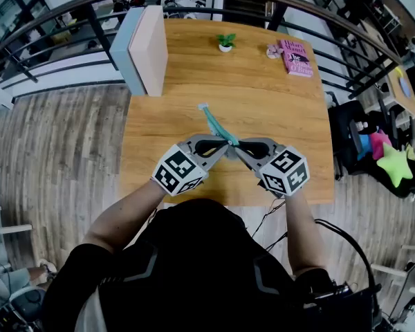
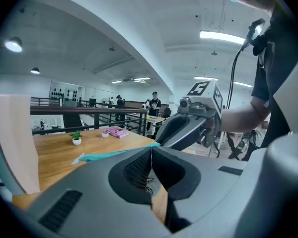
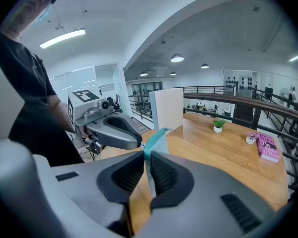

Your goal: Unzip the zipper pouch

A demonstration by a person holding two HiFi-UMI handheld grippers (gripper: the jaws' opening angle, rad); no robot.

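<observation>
Wood-plank floor [image 1: 55,151] and a dark curved railing [image 1: 69,9] surround a wooden table [image 1: 180,81] that fills the middle of the head view. At the table's far edge, near the top of the frame, stand a small potted plant [image 1: 225,42] and a pink book [image 1: 296,57], with an upright pale board [image 1: 146,50] at the upper left corner.

Both grippers meet at frame centre, tip to tip, on the near end of the zipper pouch [image 1: 216,123]. It shows edge-on as a thin teal strip. Its long axis runs from the grippers up and slightly left, and its pale far corner points toward the board. That far end hangs over bare tabletop; I cannot tell whether it touches the wood.

From the lower left comes the left gripper [image 1: 225,147]. Its own view shows its jaws pressed fully together, with the pouch's teal edge caught at their very tips and stretching off to the left.

From the lower right comes the right gripper [image 1: 238,147]. Its jaws are nearly closed, with the pouch clamped between the pads. A translucent part lies in the narrow gap and the teal edge stands up beyond the tips.
</observation>
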